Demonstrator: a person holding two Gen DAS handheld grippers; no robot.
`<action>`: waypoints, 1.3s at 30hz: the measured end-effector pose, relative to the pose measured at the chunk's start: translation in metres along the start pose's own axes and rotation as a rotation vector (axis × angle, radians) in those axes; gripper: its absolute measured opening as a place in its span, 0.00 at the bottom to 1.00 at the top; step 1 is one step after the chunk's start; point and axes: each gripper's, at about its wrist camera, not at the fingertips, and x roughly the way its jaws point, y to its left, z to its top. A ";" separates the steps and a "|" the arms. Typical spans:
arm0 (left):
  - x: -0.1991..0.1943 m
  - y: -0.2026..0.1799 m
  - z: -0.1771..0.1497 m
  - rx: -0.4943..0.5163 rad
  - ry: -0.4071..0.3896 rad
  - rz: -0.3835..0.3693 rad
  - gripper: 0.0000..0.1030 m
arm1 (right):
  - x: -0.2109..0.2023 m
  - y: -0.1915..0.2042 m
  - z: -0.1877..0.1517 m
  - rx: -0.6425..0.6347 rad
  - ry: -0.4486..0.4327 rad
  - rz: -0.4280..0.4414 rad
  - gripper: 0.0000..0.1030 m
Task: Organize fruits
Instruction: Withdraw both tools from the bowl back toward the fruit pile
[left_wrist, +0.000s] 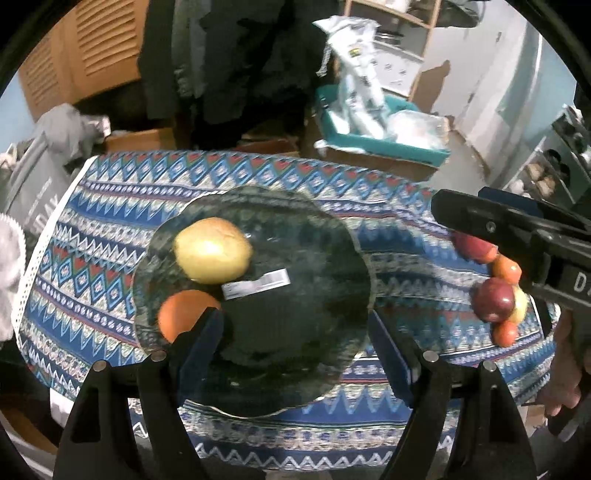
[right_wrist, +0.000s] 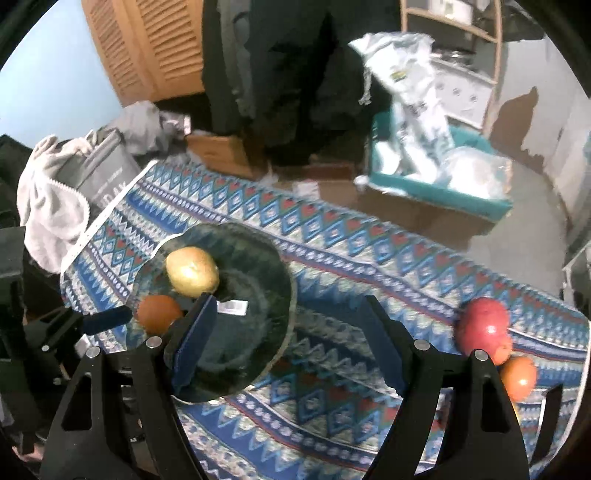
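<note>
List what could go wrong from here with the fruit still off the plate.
1. The loose fruit pile sits near the tablecloth's right edge; a nudge could roll a piece off.
2. The yellow apple and orange crowd the dark plate's left side, so added fruit may bump them.
3. Both tongs, left and right, are open and empty close together, so they could collide.

Patterned blue, white and red tablecloth covers the table. Behind it: louvred wooden door, dark hanging garments, cardboard box, and a teal tray holding white plastic bags. At left, grey cloth drapes over a grey printed bag.
</note>
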 end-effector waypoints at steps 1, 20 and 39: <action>-0.002 -0.003 0.001 0.005 -0.004 -0.006 0.79 | -0.005 -0.005 -0.001 0.004 -0.007 -0.009 0.78; -0.041 -0.072 0.014 0.089 -0.081 -0.106 0.80 | -0.087 -0.081 -0.028 0.118 -0.127 -0.089 0.78; -0.039 -0.142 0.018 0.205 -0.075 -0.150 0.83 | -0.129 -0.165 -0.081 0.229 -0.139 -0.181 0.78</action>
